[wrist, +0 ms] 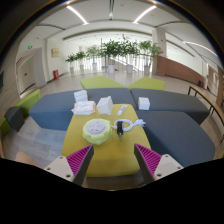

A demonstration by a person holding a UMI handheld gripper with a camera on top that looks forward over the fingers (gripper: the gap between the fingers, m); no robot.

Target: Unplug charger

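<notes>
A white charger with a black cable lies on a yellow table top, beyond my fingers and a little right of the middle. A white round thing sits just left of it. My gripper is open, its two pink pads wide apart over the near end of the yellow top. Nothing is between the fingers. The charger is well ahead of the fingertips.
The yellow top sits amid grey-blue sofa cushions. White boxes and another white box rest on the cushions further back. Potted plants stand in the hall behind.
</notes>
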